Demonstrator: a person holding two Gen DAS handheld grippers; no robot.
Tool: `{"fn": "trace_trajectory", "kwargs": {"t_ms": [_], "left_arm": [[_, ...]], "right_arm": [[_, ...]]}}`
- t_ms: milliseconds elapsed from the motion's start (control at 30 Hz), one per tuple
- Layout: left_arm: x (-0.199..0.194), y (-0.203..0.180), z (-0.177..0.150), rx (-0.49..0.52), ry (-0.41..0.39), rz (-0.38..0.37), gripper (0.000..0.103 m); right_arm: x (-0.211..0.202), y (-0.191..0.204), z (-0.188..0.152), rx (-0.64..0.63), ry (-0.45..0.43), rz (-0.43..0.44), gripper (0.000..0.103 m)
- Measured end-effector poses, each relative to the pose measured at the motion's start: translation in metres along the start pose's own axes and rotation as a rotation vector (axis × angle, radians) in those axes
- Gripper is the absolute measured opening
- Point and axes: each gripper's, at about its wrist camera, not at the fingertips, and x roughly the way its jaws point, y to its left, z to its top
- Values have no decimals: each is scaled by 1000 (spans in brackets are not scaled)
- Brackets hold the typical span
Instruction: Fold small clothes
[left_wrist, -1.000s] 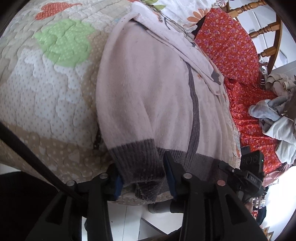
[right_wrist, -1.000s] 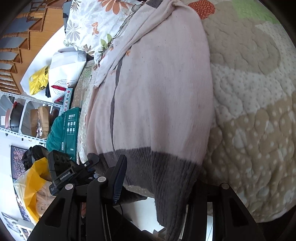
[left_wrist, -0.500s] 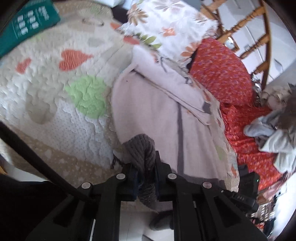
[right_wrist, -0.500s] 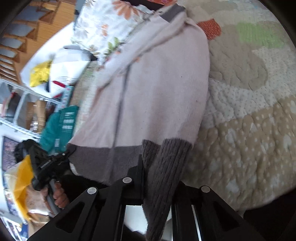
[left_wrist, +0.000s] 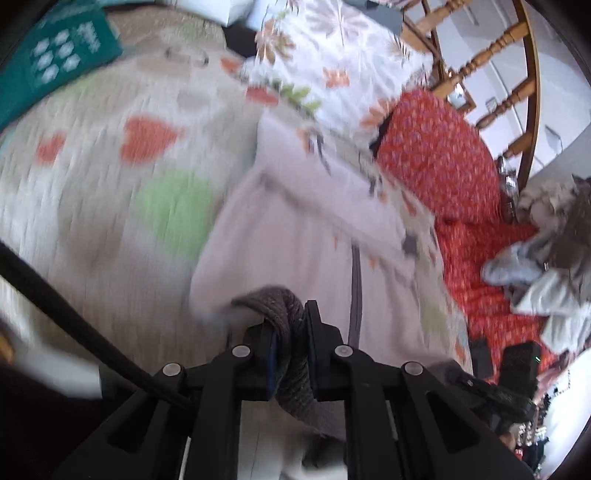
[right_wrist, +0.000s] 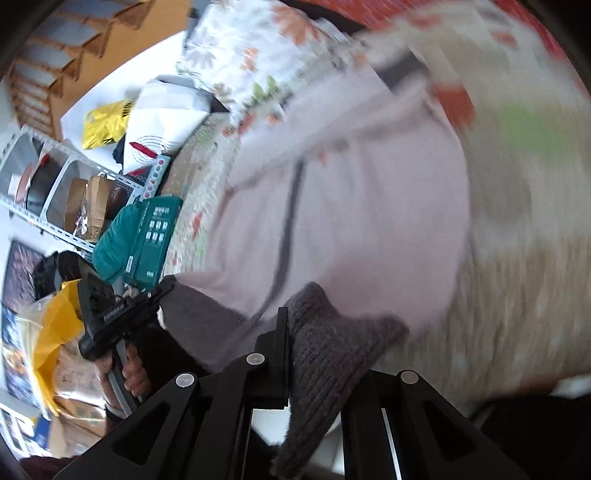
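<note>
Both grippers hold the grey ribbed hem of one pale pink cardigan (left_wrist: 295, 240). The left gripper (left_wrist: 290, 343) has its fingers (left_wrist: 323, 336) drawn narrow, pinching a bunched fold of the hem (left_wrist: 284, 306) between them; the knit hangs down below the pinch. Ahead of these fingers the cardigan lies spread on a quilted bedspread (left_wrist: 92, 192) with orange hearts and a green patch, a dark stripe running up its middle. Beyond the cardigan sits a floral pillow (left_wrist: 332, 62), and to the right of the fingers a red patterned cloth (left_wrist: 443, 155) with a heap of grey and white clothes (left_wrist: 546, 258) on it.

The right gripper (right_wrist: 325, 354) has the hem (right_wrist: 332, 339) lying across its fingers (right_wrist: 280, 343) and draping down between them; the knit hides one finger, though the cloth looks clamped. Ahead of these fingers the cardigan's body stretches away over the bedspread. To their left the other gripper's black body shows, held in a hand (right_wrist: 129, 373), with a teal box (right_wrist: 155, 236) just beyond it. Both views are blurred.
</note>
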Motion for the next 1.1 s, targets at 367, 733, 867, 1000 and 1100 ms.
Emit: {"fn": "trace_trajectory", "kwargs": {"t_ms": [367, 733, 867, 1000, 1100], "left_arm": [[121, -23, 146, 24, -46, 119, 13], [190, -17, 204, -25, -49, 135, 44], [181, -9, 219, -129, -128, 104, 68], [179, -10, 220, -128, -114, 119, 69], [173, -15, 215, -83, -114, 165, 69]], "right_arm": [[67, -24, 165, 27, -116, -121, 7], [110, -116, 240, 293, -165, 45, 30], [100, -138, 254, 367, -247, 50, 53], [99, -137, 256, 350, -231, 20, 54], [100, -119, 257, 279, -224, -20, 54]]}}
